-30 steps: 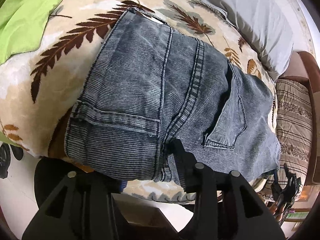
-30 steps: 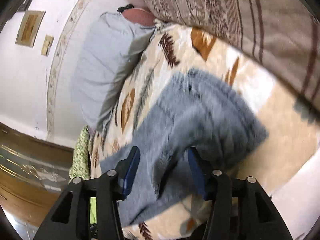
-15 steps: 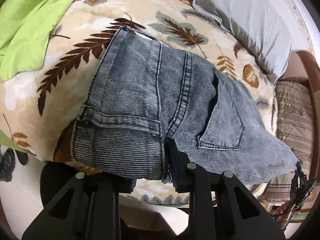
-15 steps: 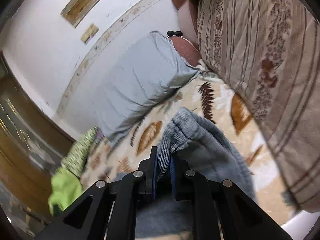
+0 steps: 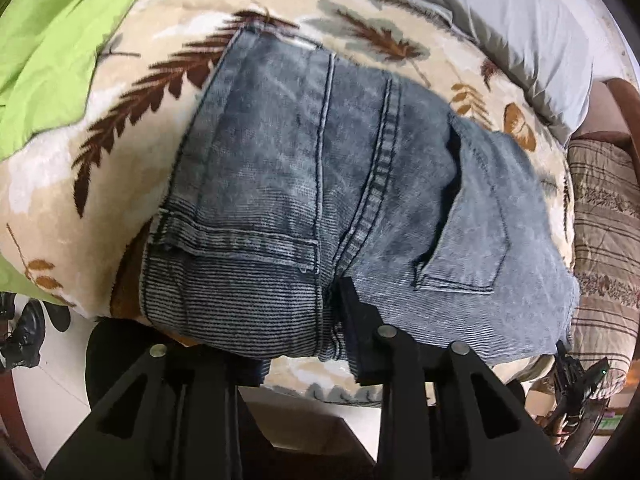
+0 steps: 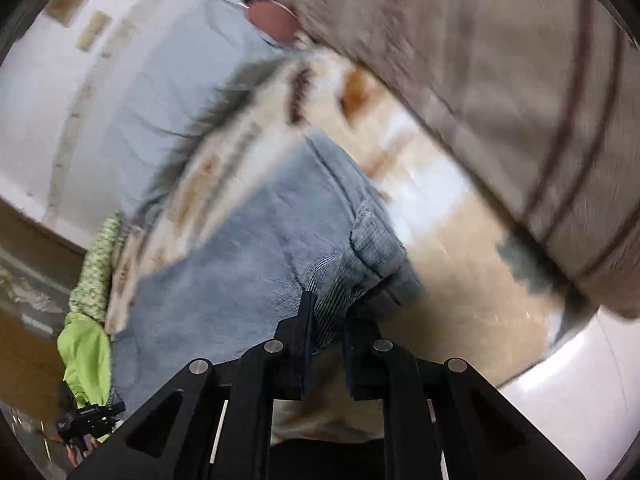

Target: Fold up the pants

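The grey-blue denim pants (image 5: 320,184) lie on a leaf-patterned blanket (image 5: 120,128), waistband toward me at the near edge, back pocket (image 5: 468,216) on the right. My left gripper (image 5: 296,344) is shut on the pants' near edge by the centre seam; its left finger is hidden under the cloth. In the blurred right wrist view the pants (image 6: 248,272) spread to the left, and my right gripper (image 6: 326,340) is shut on a bunched corner of them, low over the blanket.
A grey pillow (image 5: 512,20) lies at the far right. A striped brown cushion (image 5: 604,240) sits at the right, large in the right wrist view (image 6: 520,100). A lime green cloth (image 5: 52,40) lies at the left. White floor (image 6: 580,400) shows below the bed edge.
My right gripper closed on the pants' corner, lifted it, then came back down toward the blanket; the lifted right corner now lies lower. My left gripper kept its hold.
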The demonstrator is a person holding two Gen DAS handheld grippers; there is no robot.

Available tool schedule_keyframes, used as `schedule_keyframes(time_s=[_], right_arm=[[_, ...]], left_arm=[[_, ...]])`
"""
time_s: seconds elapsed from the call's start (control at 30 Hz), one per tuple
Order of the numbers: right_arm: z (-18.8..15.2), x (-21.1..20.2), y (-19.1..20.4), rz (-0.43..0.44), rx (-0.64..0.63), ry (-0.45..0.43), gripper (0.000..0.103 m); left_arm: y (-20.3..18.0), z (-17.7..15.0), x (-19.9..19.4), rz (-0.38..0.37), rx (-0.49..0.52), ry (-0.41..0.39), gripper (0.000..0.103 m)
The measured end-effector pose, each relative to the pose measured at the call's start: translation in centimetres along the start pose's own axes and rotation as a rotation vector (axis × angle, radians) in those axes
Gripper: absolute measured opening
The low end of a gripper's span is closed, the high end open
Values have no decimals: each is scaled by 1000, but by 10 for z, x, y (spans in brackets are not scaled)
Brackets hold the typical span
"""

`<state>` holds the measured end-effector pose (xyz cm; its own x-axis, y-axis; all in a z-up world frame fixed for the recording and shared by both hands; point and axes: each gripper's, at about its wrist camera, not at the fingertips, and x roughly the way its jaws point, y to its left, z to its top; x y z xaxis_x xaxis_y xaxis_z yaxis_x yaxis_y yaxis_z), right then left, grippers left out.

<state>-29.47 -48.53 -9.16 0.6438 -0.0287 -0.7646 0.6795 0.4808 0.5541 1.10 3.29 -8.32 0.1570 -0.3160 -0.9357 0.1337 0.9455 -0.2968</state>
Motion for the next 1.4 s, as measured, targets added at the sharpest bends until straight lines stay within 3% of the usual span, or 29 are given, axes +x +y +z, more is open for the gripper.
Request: schedule_keyframes(time_s=[0.07, 0.17, 0.23, 0.33, 0.43, 0.5, 0.6, 0.7, 0.93, 1.03, 1.1, 1.17, 1.2, 1.23, 1.37, 1.4], right_arm=[[-3, -4, 0, 9, 8, -16, 15], [-3, -19, 5, -34, -15, -28, 24], [-1, -42, 11, -88, -37, -85, 30], [4, -72, 26, -144, -106, -180, 37], [16, -72, 64, -108, -206, -181, 43], [22, -49, 106, -40, -297, -130, 46], [24, -3, 166, 53, -408, -23, 52], [21, 62, 235, 144, -506, 104, 52], [10, 181, 341, 142, -656, 260, 52], [1, 214, 360, 119, -714, 323, 54], [-7, 235, 365, 117, -745, 395, 57], [-17, 244, 369, 88, -811, 422, 48], [-24, 245, 374, 66, -868, 426, 16], [-29, 242, 382, 50, -916, 408, 2], [-25, 219, 402, 57, -979, 269, 1], [-25, 224, 399, 40, -979, 276, 1]], left_arm=[[3, 0, 0, 5, 6, 6, 36], [6, -1, -9, -16, 36, 16, 38], [9, -5, -23, -45, 82, 11, 38], [20, -11, -55, -87, 167, -37, 38], [32, 5, -74, -72, 162, -96, 47], [39, 28, -79, -28, 135, -147, 61], [46, 60, -68, 1, 94, -136, 61], [57, 93, -46, -50, 24, -71, 61], [61, 114, -8, -139, -9, 70, 61], [61, 115, 3, -150, 18, 107, 63], [61, 115, 8, -230, 18, 131, 69], [57, 116, 8, -329, 25, 142, 70], [52, 116, 6, -355, 39, 134, 69], [49, 117, 4, -352, 50, 121, 68], [34, 121, -6, -311, 105, 53, 55], [33, 123, -4, -272, 113, 42, 45]])
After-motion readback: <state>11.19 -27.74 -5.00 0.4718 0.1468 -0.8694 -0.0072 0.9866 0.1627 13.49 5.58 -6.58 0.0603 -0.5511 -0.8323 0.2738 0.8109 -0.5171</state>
